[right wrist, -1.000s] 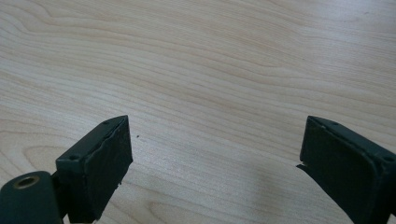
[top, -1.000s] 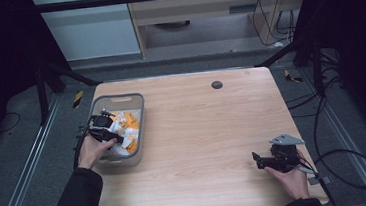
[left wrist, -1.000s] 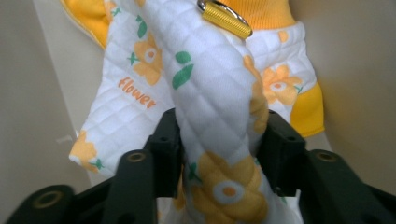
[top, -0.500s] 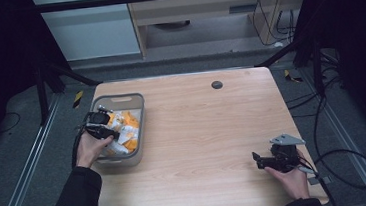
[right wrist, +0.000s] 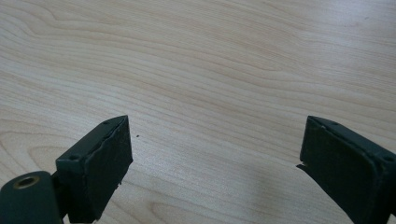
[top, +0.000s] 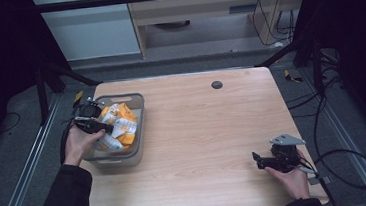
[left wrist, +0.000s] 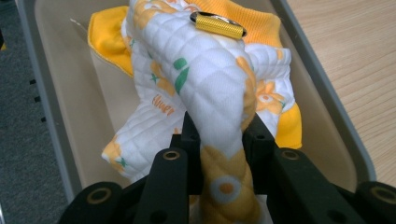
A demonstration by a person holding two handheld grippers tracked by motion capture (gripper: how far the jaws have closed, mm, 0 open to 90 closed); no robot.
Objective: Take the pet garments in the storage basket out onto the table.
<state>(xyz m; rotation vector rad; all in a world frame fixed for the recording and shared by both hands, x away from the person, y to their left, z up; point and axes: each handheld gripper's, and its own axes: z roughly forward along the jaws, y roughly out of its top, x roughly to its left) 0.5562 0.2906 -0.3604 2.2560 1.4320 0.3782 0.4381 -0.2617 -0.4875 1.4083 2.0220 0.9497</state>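
A grey bin [top: 120, 96] stands at the table's left side and holds a quilted white cloth with orange flowers [top: 119, 126]. My left gripper [top: 103, 126] is over the bin, shut on a fold of that cloth. In the left gripper view the cloth [left wrist: 210, 79] rises as a pinched ridge from between the black jaws [left wrist: 219, 135]. A small gold ribbed clip [left wrist: 218, 24] lies on top of it. My right gripper [top: 256, 159] rests low near the table's front right corner. It [right wrist: 212, 154] is open with only bare wood between its pads.
A small black round disc [top: 216, 84] sits at the table's far middle. The wooden table top [top: 198, 126] stretches between the bin and my right hand. Cables [top: 347, 169] trail on the floor to the right, and metal rails [top: 31, 166] run along the left.
My left hand has risen over the bin with the cloth gripped, pulling a fold up with it. My right hand has stayed where it was.
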